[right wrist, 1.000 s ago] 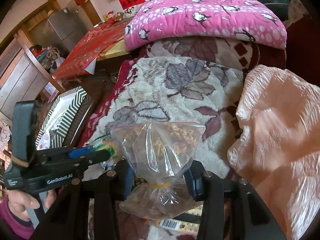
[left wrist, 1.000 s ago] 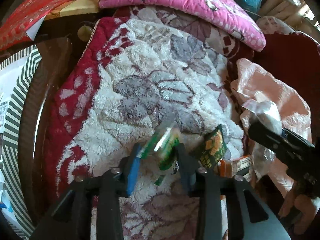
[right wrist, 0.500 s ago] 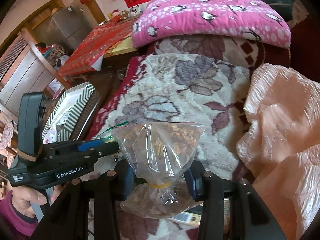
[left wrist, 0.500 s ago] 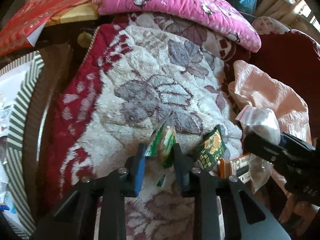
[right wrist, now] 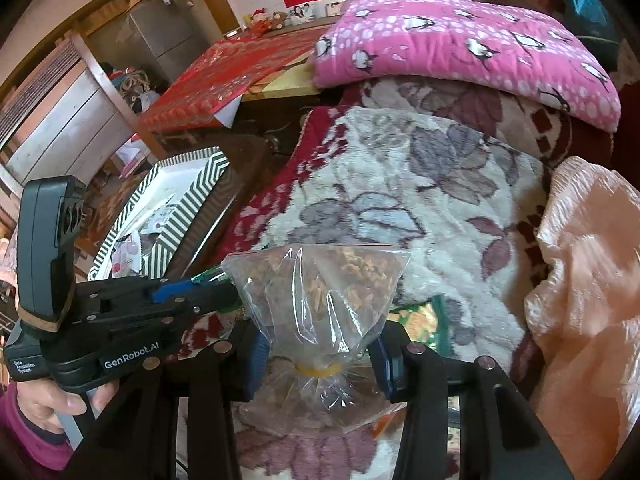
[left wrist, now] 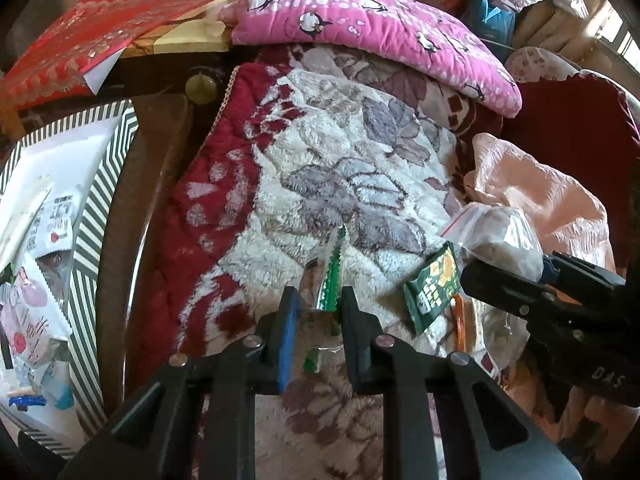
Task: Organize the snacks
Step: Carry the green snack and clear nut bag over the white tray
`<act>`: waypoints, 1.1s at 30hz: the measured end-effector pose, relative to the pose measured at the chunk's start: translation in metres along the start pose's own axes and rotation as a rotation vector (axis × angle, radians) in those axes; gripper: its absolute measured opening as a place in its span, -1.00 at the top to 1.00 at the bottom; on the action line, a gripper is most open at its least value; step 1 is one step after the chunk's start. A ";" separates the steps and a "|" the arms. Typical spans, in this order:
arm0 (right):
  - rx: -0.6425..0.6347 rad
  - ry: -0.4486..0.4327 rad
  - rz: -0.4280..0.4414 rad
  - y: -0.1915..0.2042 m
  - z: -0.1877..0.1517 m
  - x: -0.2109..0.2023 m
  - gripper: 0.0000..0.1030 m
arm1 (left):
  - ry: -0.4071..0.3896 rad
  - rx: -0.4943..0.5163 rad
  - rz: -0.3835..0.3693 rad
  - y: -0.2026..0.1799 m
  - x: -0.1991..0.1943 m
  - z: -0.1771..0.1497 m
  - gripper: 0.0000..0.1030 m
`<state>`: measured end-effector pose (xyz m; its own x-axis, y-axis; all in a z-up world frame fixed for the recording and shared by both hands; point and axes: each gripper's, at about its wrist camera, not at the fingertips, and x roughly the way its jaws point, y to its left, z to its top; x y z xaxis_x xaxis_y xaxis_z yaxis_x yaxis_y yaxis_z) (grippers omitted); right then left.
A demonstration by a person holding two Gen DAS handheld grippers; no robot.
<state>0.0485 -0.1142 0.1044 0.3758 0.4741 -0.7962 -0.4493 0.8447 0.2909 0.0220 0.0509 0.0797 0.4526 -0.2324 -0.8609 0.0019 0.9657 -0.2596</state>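
Snacks gripped over the blanket

Blanket (left wrist: 340,168), floral and plush, spreads under both tools, with a striped box (left wrist: 92,216) of packets at its left edge. Right tool (right wrist: 320,356) is clamped on a clear bag (right wrist: 320,292) of brown bits, its tied neck between the pads. Left tool (left wrist: 316,312), its jaws having just been closing, pinches a green packet (left wrist: 332,276) standing upright between them. Another green packet (left wrist: 434,292) lies just right of it.

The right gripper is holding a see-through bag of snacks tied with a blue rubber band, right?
Almost. The right gripper does hold the see-through bag, but the rubber band around its neck is yellow, not blue. The right wrist view shows it.
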 end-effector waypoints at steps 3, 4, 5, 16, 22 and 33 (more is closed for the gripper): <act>-0.004 0.002 -0.002 0.004 0.000 -0.001 0.06 | 0.029 0.020 -0.010 -0.005 0.008 -0.005 0.61; 0.000 0.005 -0.003 0.004 -0.001 -0.001 0.06 | 0.034 0.024 -0.008 -0.006 0.011 -0.006 0.60; 0.004 0.006 -0.003 0.003 -0.002 -0.001 0.06 | 0.037 0.024 -0.011 -0.007 0.014 -0.006 0.59; 0.020 0.017 -0.004 -0.003 -0.006 -0.004 0.05 | 0.049 0.034 0.010 -0.007 0.028 -0.009 0.61; -0.030 0.024 0.004 0.017 -0.003 -0.001 0.05 | -0.033 0.041 0.073 0.000 -0.007 -0.004 0.62; -0.124 0.044 0.040 0.069 0.012 0.017 0.05 | -0.122 0.002 0.168 0.043 -0.061 -0.005 0.62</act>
<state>0.0332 -0.0455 0.1173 0.3212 0.4930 -0.8086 -0.5607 0.7871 0.2571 -0.0098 0.1059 0.1192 0.5512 -0.0521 -0.8328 -0.0812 0.9900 -0.1157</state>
